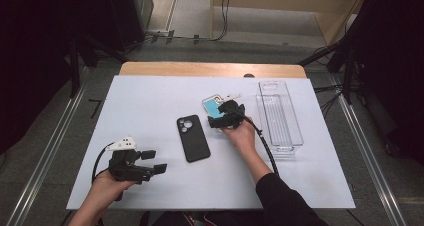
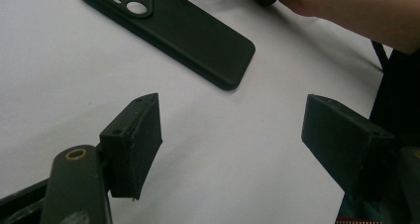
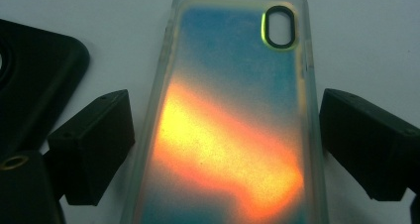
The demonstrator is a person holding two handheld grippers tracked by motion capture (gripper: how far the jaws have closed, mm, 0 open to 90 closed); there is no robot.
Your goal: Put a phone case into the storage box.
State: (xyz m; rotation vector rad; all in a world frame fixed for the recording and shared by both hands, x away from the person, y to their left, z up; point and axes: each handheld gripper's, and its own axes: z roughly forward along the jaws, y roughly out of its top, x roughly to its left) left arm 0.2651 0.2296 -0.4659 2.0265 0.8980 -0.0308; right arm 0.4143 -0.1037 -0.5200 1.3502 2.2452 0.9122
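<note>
A translucent phone case [image 3: 233,110] with a blue and orange sheen lies flat on the white table, its camera cutout at the far end. My right gripper [image 3: 228,144] straddles its near half, one jaw at each long side; a thin gap shows at the left jaw, while the right jaw stands at the case's edge. From above, the right gripper [image 1: 225,117] covers most of that case [image 1: 214,106]. A black phone case [image 1: 192,138] lies mid-table, back up. My left gripper [image 1: 154,161] rests open near the front left, its jaws wide apart over bare table [image 2: 233,144], with the black case [image 2: 173,30] beyond.
A clear plastic tray [image 1: 280,116] stands lengthwise right of the right hand. The black case's corner [image 3: 29,85] lies just left of the right gripper's left jaw. The white table sheet [image 1: 150,96] ends at a wooden edge at the back.
</note>
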